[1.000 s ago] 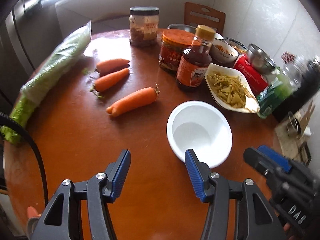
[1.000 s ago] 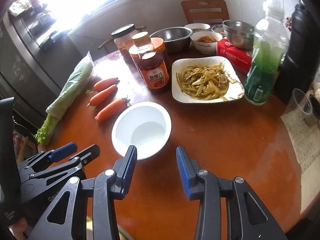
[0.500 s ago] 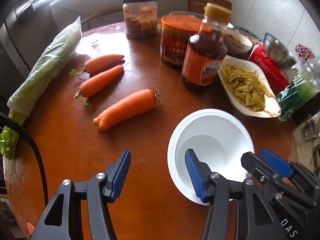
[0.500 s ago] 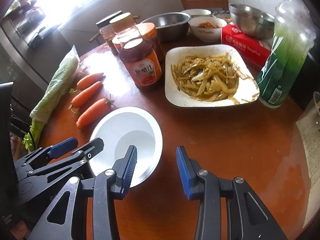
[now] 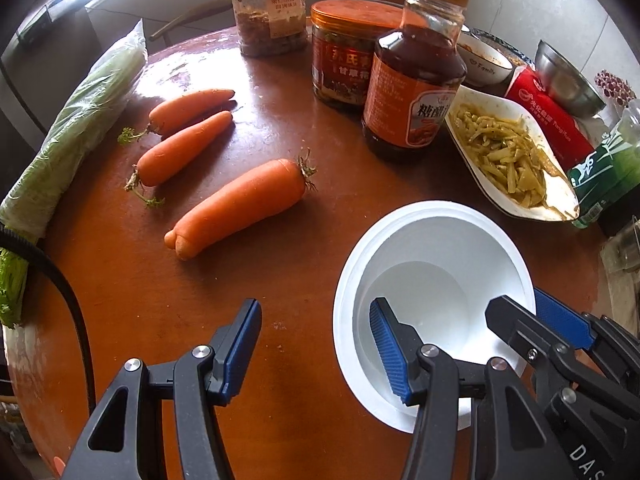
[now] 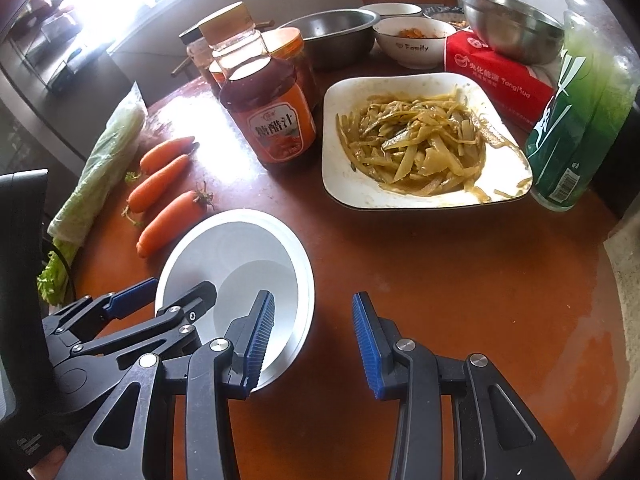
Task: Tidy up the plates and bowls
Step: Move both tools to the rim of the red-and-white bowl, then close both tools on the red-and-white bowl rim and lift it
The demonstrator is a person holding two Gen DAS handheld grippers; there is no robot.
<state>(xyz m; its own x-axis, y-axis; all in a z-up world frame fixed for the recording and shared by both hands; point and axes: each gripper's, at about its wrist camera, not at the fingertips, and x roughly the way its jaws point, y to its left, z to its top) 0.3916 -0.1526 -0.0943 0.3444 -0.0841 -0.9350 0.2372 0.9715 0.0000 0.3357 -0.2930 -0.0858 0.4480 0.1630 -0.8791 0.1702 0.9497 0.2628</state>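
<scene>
I am lining up on the empty white bowl (image 5: 432, 268), which is sitting on the round brown surface (image 5: 280, 280) near its front edge, just in front of the plate of shredded food (image 6: 424, 140) and beside the nearest carrot (image 5: 240, 208). Both tongs are pointing steeply down at it from either side. The left tongs (image 5: 316, 344) are standing partly open and holding nothing, one finger hanging over the bowl's inside. The right tongs (image 6: 312, 332) are likewise partly open and empty, straddling the bowl's right rim. I judge the next move is closing on that rim, squarely, so the light bowl is not tipping.
</scene>
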